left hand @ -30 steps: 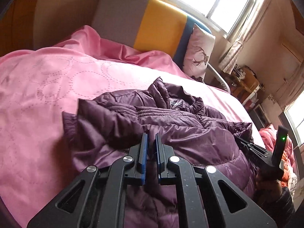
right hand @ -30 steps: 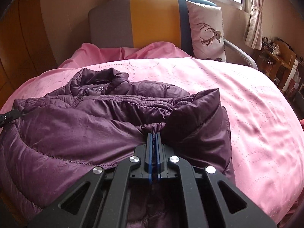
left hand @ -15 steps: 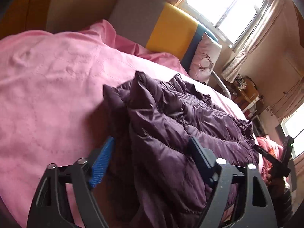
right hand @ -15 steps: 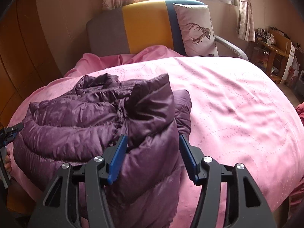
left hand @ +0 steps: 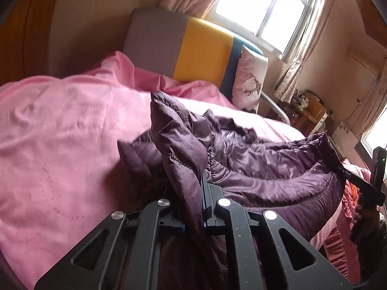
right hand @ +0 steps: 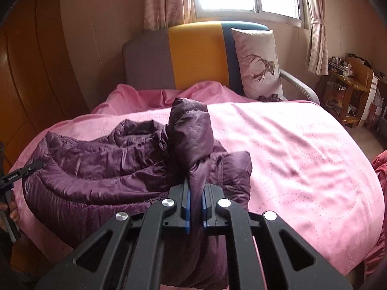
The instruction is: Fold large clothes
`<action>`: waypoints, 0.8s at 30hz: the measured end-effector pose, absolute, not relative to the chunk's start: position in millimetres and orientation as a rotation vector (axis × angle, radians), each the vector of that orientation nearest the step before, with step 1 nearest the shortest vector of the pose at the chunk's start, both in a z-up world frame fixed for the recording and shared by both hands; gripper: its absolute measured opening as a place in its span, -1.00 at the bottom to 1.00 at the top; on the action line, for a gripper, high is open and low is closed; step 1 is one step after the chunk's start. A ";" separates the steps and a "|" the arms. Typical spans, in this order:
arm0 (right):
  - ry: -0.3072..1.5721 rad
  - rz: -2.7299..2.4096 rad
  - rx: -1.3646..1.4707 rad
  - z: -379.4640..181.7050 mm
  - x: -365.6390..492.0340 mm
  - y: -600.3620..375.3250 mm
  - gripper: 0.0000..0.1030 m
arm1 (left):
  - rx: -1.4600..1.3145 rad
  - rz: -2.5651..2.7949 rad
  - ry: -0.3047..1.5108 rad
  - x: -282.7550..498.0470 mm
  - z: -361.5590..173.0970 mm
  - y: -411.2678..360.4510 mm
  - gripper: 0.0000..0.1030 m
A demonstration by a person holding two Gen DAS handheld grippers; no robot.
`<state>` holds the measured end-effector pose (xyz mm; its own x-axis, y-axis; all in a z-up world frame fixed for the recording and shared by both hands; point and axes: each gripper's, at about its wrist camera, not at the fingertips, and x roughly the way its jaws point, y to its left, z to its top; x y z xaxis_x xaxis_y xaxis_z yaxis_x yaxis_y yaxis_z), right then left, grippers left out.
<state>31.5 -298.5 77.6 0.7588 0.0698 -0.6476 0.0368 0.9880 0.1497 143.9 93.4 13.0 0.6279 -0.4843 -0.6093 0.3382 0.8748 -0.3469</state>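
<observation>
Purple quilted jacket (right hand: 101, 169) lies crumpled on the pink bedspread (right hand: 302, 149), near the foot edge of the bed and toward its left side as the right wrist camera sees it. Both claws are clamped on folds of the jacket. The right gripper (right hand: 195, 199) has its blue-padded fingers (right hand: 185, 198) pressed together on a puffy sleeve-like fold that stands up above them, with more fabric hanging down between the black arms. The left gripper (left hand: 193, 205) is likewise closed on a thick ridge of fabric that rises in front of its lens and hides one finger almost wholly.

Each camera catches the other tool. From the left wrist, the right gripper (left hand: 362, 186) shows at the far right edge as a dark bar against the jacket's hem (left hand: 321, 142), with a small green light above it. From the right wrist, the left gripper (right hand: 23, 172) shows at the far left edge, its tip at the jacket's edge, with the person's hand (right hand: 9, 213) below.

The right wrist view takes in the whole headboard (right hand: 193, 58) in grey, yellow and blue, the deer pillow (right hand: 258, 65) leaning on it, and a wooden shelf (right hand: 348, 89) by the wall. The left wrist view, tilted, shows the window (left hand: 263, 9) and curtains (left hand: 297, 55) more fully.
</observation>
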 end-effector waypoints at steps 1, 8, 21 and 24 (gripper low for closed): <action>0.689 0.014 0.154 83.6 33.2 -298.0 -0.89 | -0.209 -0.475 0.738 147.0 18.3 93.0 -0.84; 0.723 -0.051 0.197 67.8 79.8 -304.4 -0.89 | -0.187 -0.433 0.747 188.4 15.1 78.5 -0.84; 0.871 -0.184 0.224 -13.2 148.4 -312.5 -0.86 | -0.067 -0.306 0.932 252.7 -63.5 54.6 -0.84; 0.896 -0.190 0.227 -29.6 154.8 -317.2 -0.84 | -0.047 -0.300 0.931 250.4 -71.9 50.9 -0.84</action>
